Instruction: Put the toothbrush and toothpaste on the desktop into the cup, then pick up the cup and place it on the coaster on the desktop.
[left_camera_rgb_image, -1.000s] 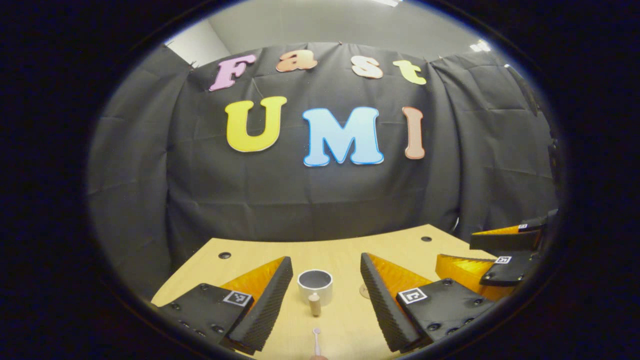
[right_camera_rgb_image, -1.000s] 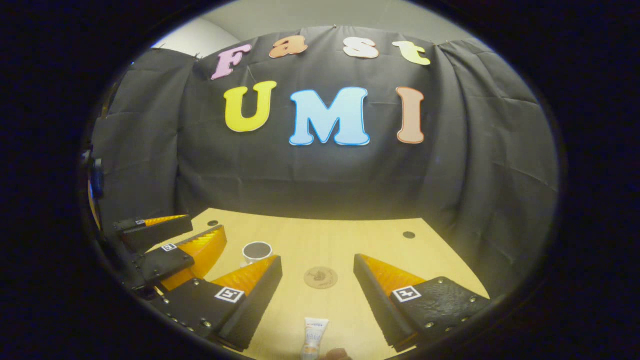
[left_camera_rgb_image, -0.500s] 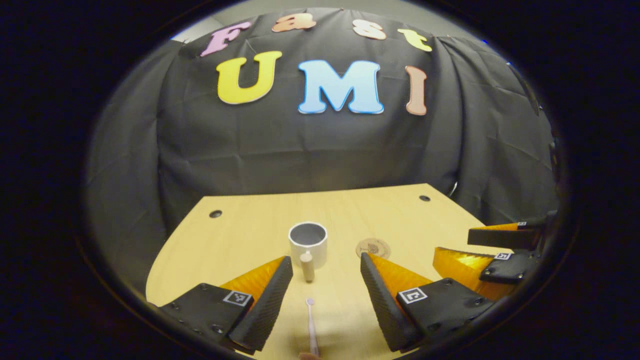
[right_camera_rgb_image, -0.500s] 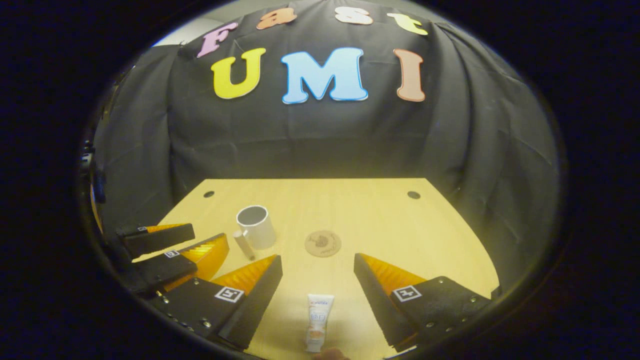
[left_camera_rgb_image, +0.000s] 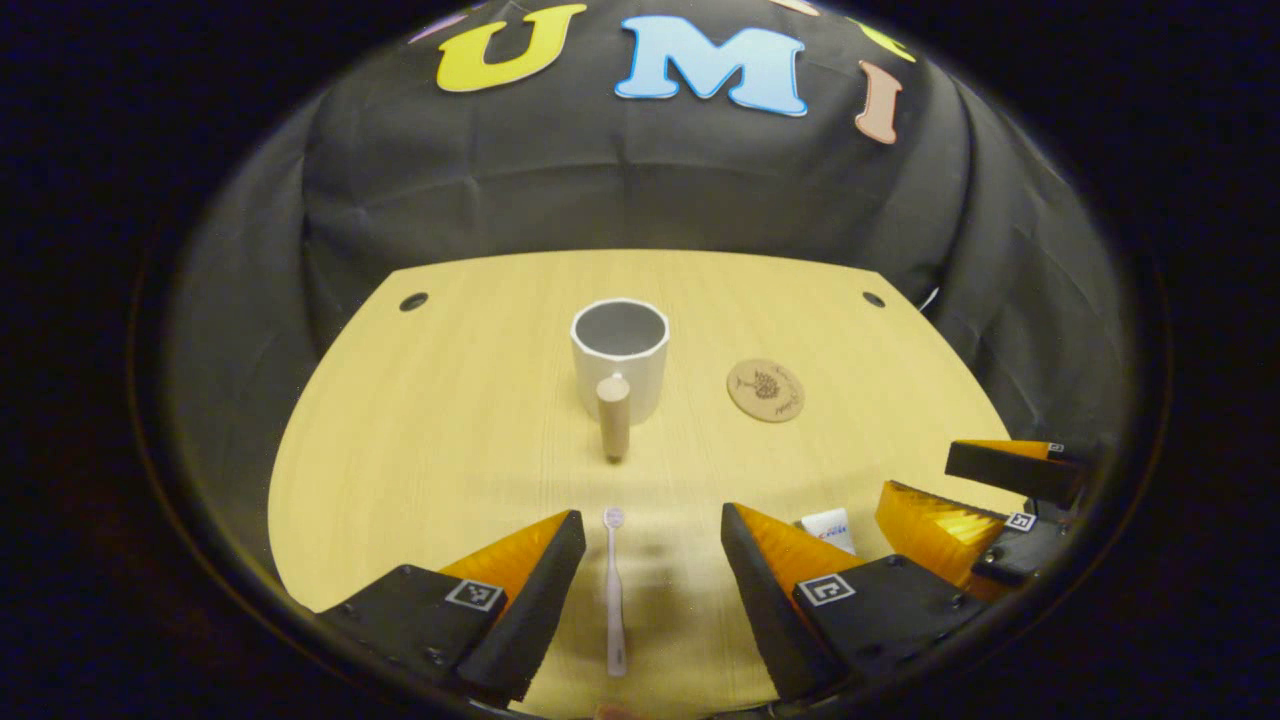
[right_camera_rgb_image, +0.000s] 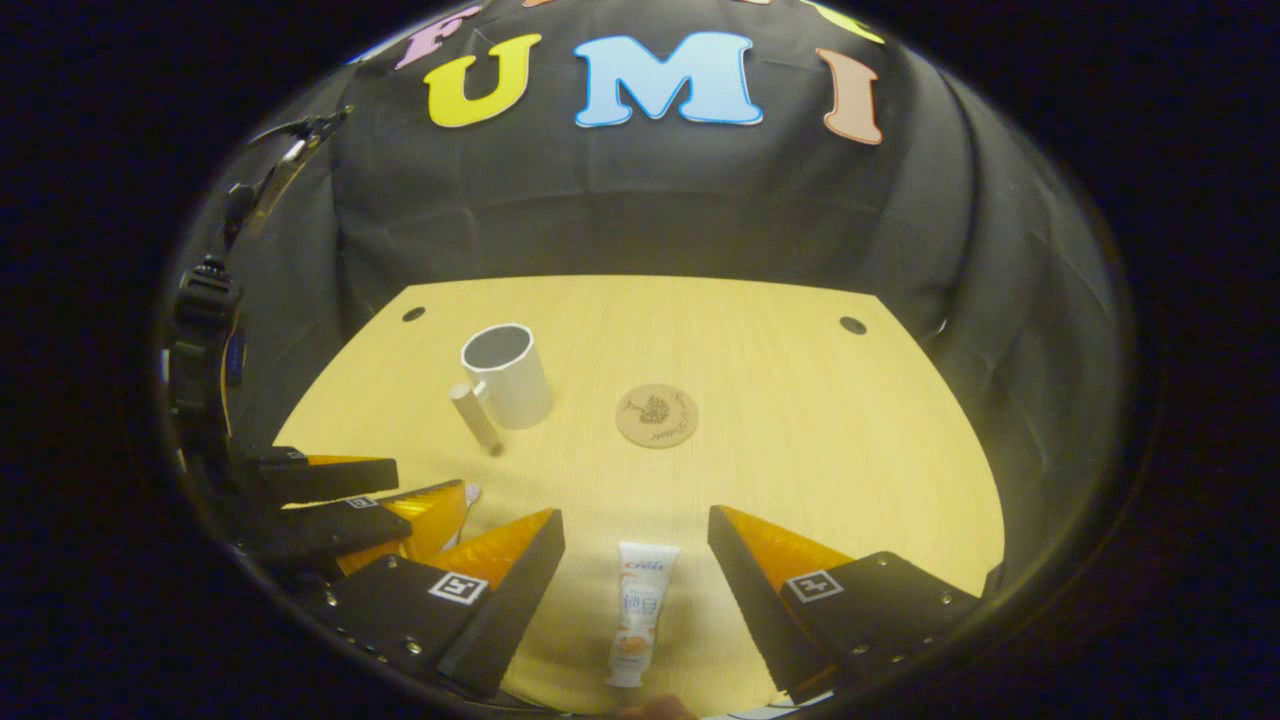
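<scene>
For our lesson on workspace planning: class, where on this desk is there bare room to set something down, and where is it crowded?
Bare: the desktop right of the coaster, and left of the cup. Crowded: the near edge, with toothbrush, toothpaste and both grippers.

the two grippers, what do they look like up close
Each tool, left and right, has two wedge-shaped fingers with ribbed inner faces, bolted to dark plates with visible screws. Each plate carries a small square black-and-white marker.

Both views tilt down onto the desk (left_camera_rgb_image: 430, 420); toothbrush (left_camera_rgb_image: 614, 590) now lies full-length between left gripper (left_camera_rgb_image: 652, 545) fingers; toothpaste (right_camera_rgb_image: 638, 610) likewise under right gripper (right_camera_rgb_image: 636, 545)
</scene>
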